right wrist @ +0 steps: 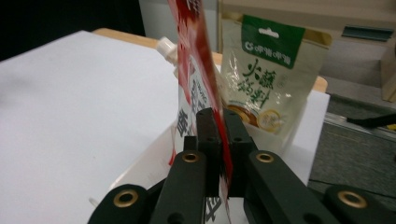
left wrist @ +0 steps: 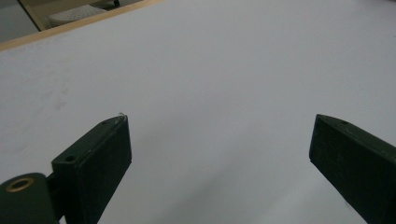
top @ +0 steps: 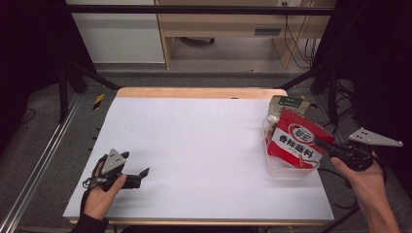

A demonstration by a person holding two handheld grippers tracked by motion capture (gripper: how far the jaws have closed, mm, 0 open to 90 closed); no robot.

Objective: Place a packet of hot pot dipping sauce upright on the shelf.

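Red pouch [top: 294,141] (gripper-clamped [right wrist: 223,122]) at table edge [top: 328,204]

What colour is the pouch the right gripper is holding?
Red pouch with a white label, clearest in the high view.

The left tongs [top: 141,174] rest low at the near left, jaws spread wide. The right tongs [top: 318,142] are raised at the right, jaws pinched together.
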